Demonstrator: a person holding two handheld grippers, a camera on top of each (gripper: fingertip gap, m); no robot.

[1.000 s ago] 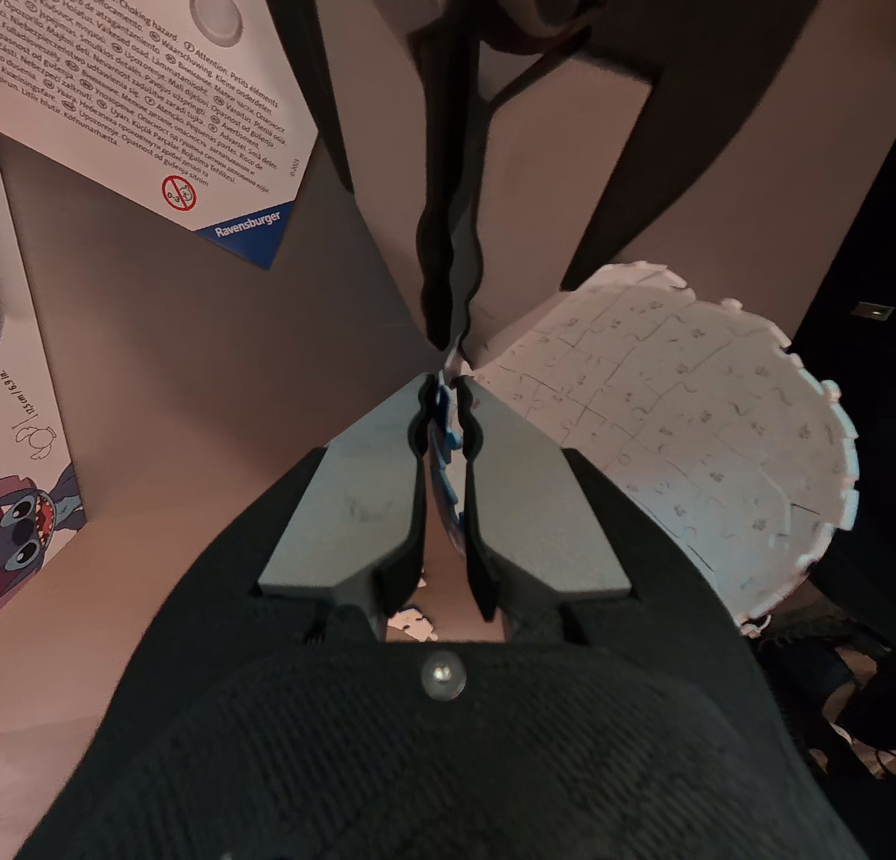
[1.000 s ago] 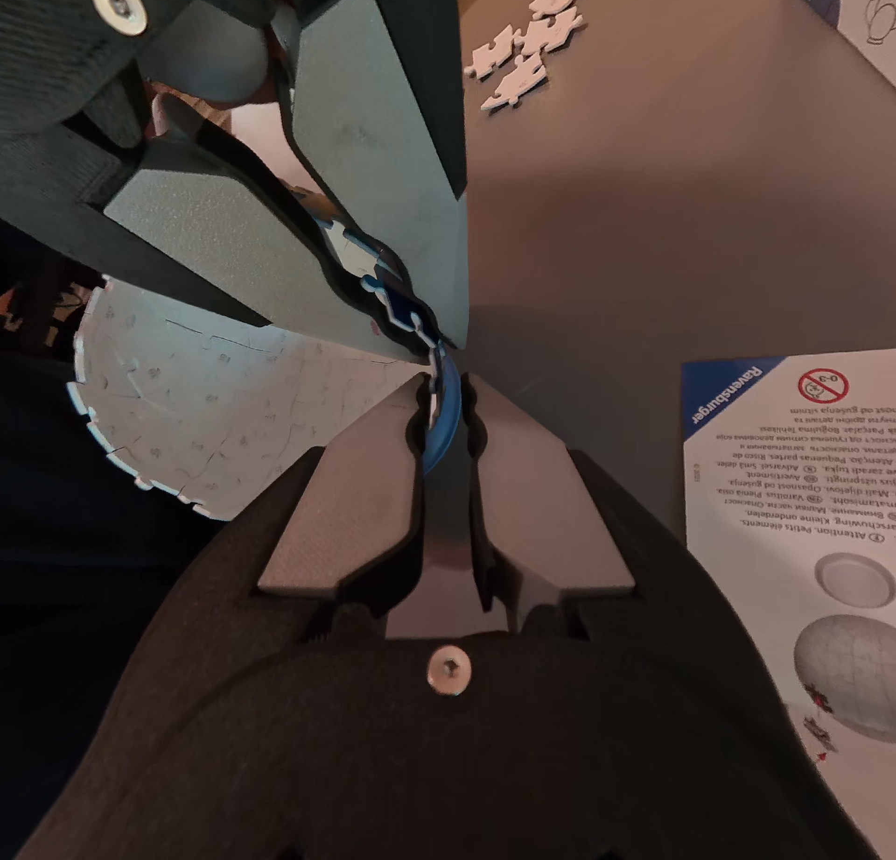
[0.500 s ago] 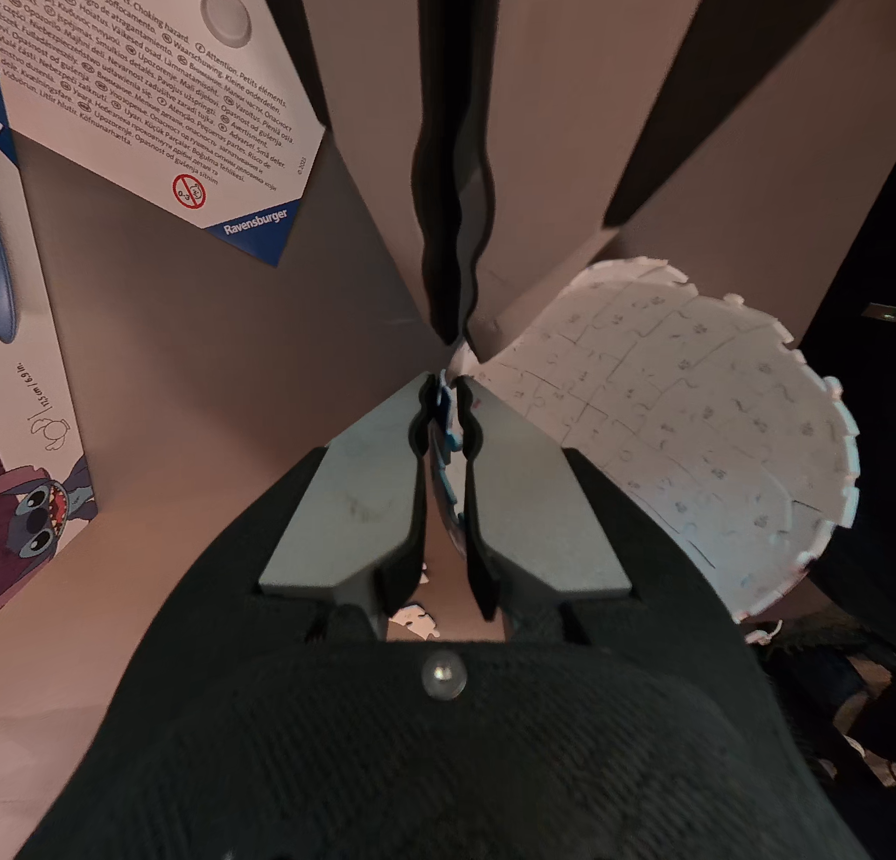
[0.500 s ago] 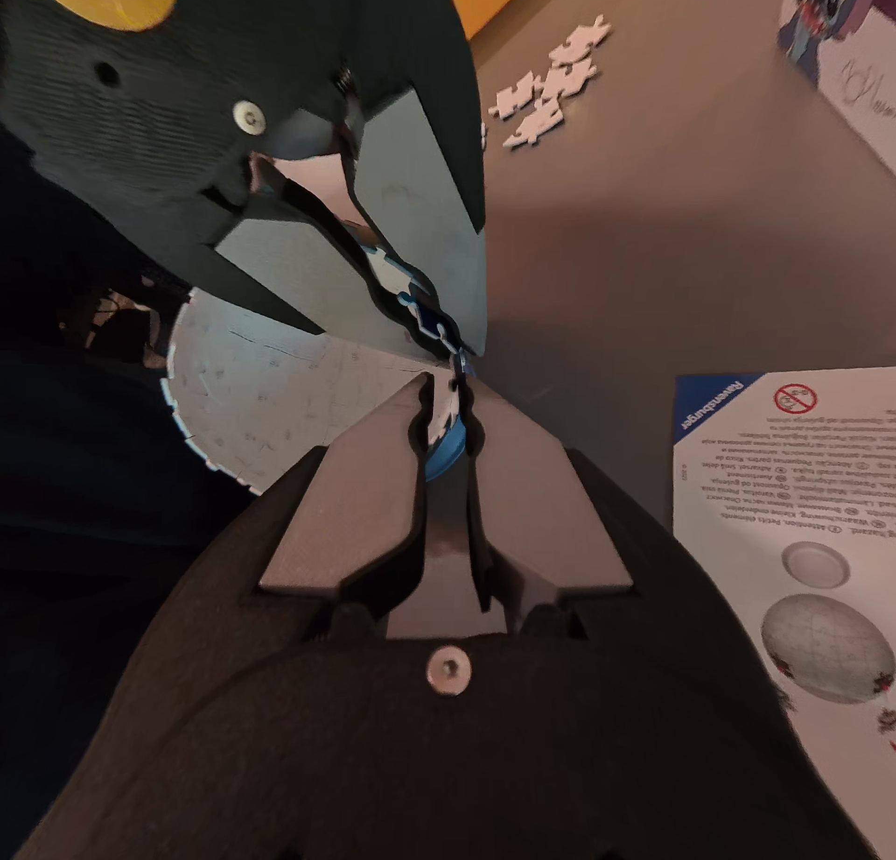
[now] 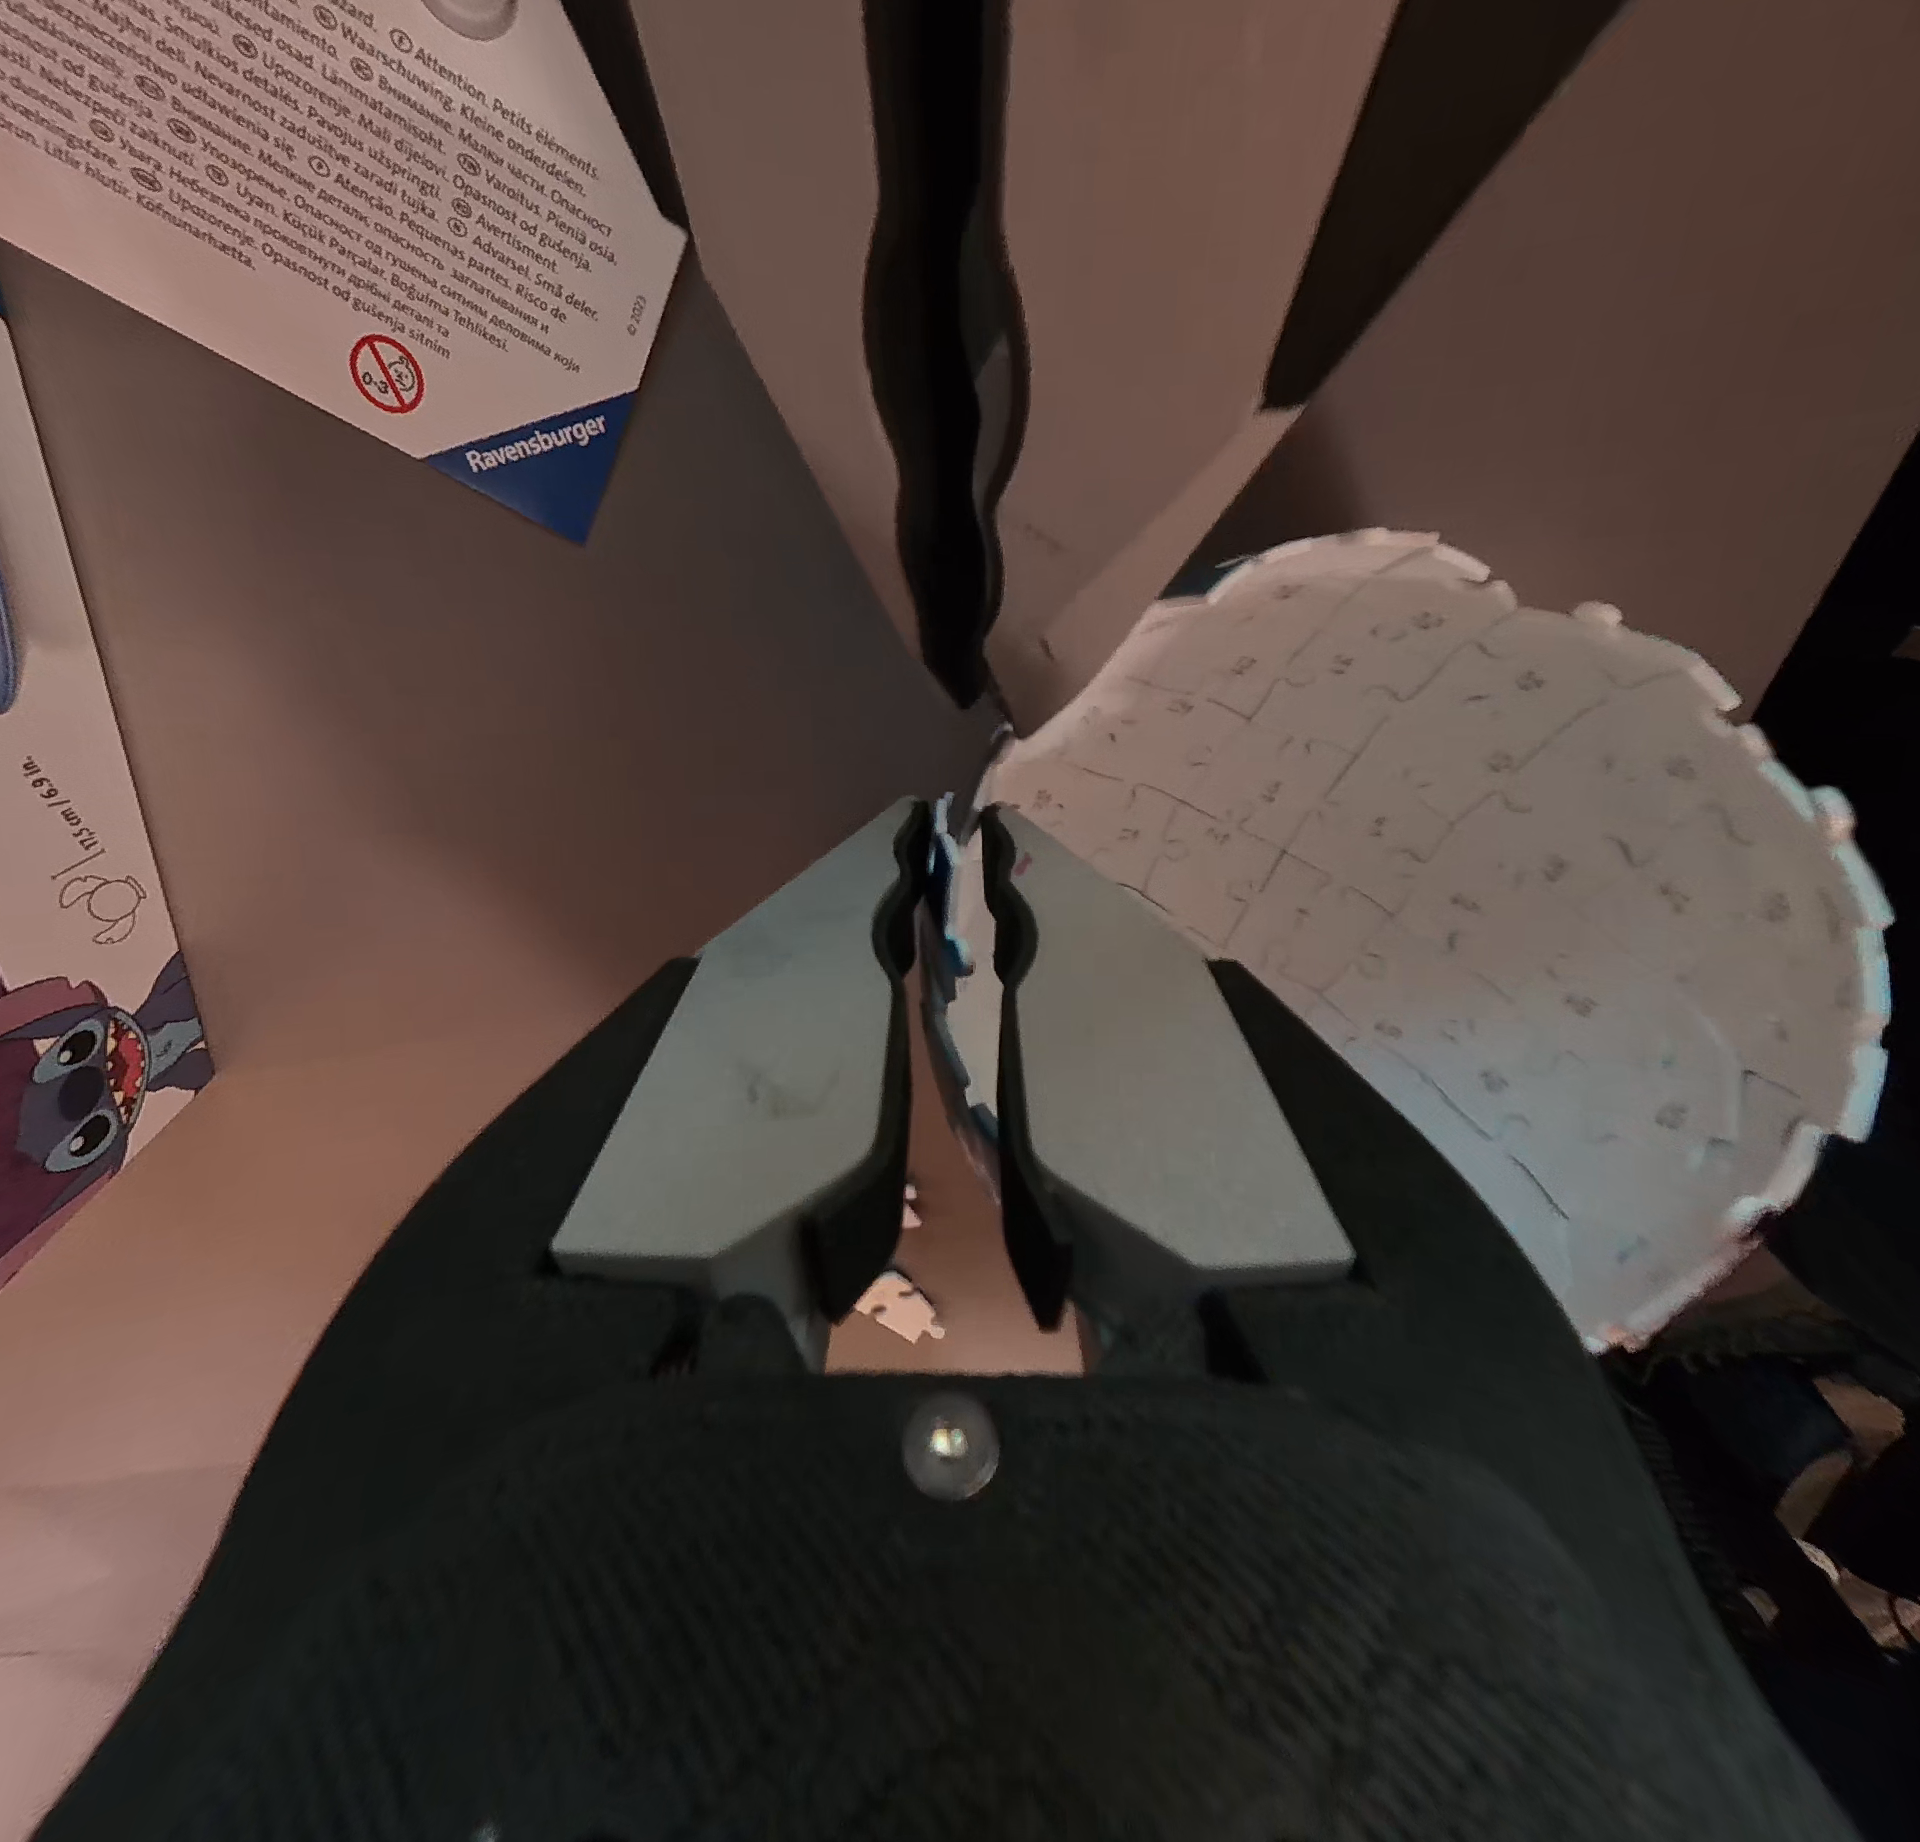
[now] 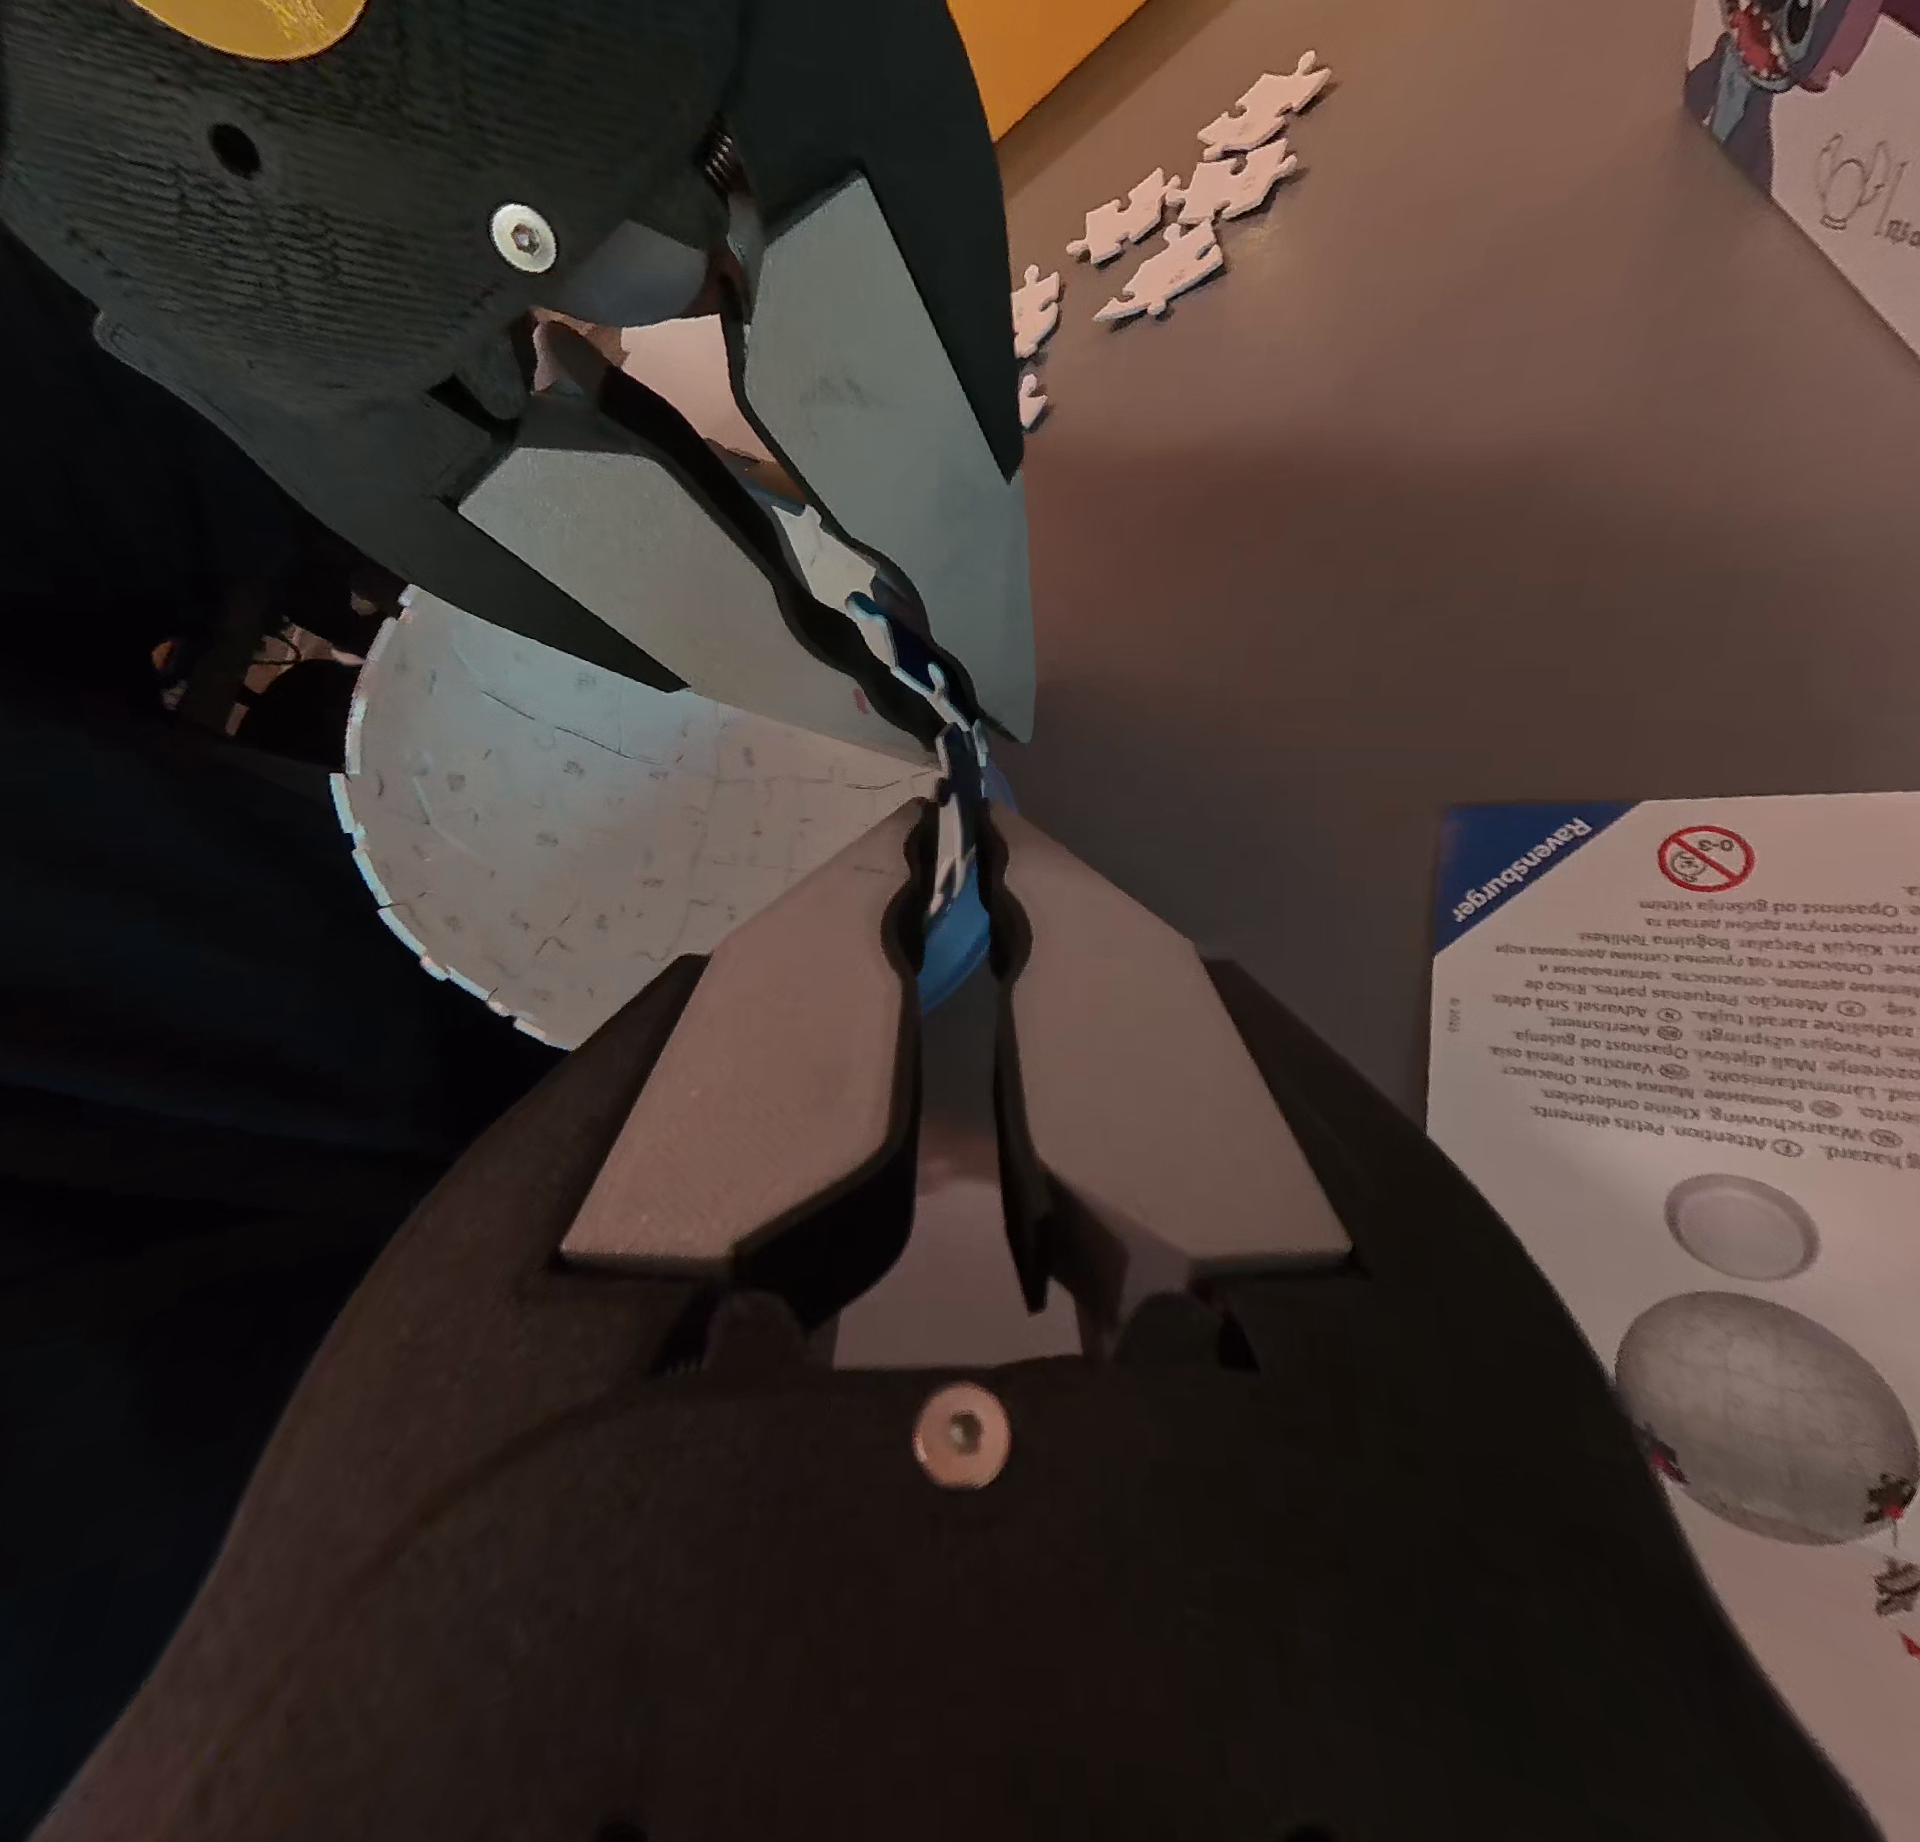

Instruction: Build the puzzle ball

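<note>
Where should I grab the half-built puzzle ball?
Pinch the half-built puzzle ball at its rim, edge-on: one finger inside the white hollow, one on the blue outside. It is a thin curved shell, too wide to span; the left gripper and right gripper hold it so.

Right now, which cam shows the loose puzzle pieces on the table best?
Right wrist view. The loose puzzle pieces lie in a clear white cluster on the table, beyond the left gripper. The left wrist view shows only one white piece, glimpsed through the gap between its own fingers.
</note>
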